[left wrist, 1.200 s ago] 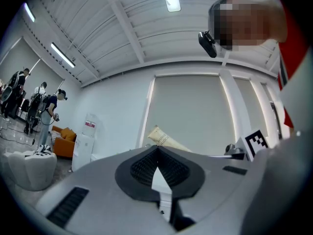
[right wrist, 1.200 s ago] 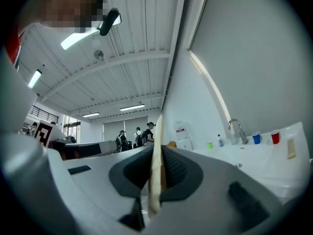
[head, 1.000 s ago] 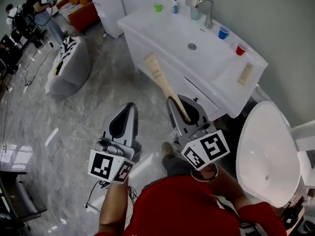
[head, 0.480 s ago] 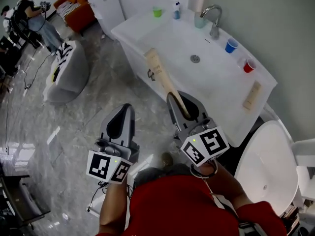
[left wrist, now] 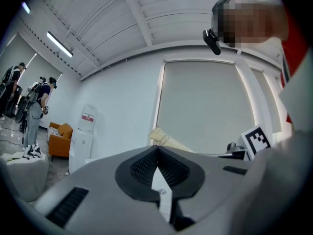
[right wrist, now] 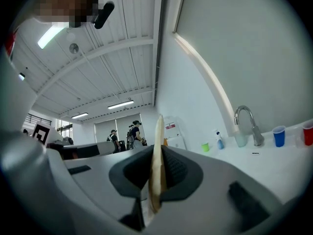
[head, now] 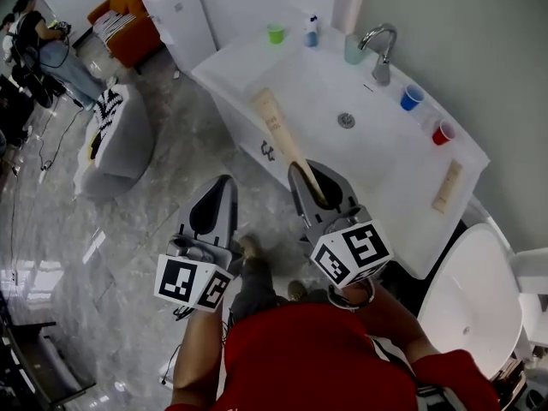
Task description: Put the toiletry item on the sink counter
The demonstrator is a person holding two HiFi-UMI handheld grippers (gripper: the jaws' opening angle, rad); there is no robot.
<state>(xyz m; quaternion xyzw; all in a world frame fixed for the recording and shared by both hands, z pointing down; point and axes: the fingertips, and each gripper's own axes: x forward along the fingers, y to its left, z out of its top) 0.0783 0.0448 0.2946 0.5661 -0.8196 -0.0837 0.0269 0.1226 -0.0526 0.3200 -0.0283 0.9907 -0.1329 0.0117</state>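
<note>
Nearest, the left claw (head: 218, 205) points level, its jaws together on nothing. Beside it the right claw (head: 318, 187), also level, pinches the tail of a long cream plastic toiletry tube (head: 278, 131), which is held in the air and points toward the white sink surface (head: 402, 174). The tube is probably light, squashy and slick, so its flat end looks the safest hold.

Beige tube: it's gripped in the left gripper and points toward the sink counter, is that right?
Wrong gripper. The beige tube is gripped in the right gripper, not the left, as the right gripper view shows: its jaws are closed on the tube's flat end. The left gripper has its jaws together with nothing between them. The tube does point toward the sink counter.
</note>
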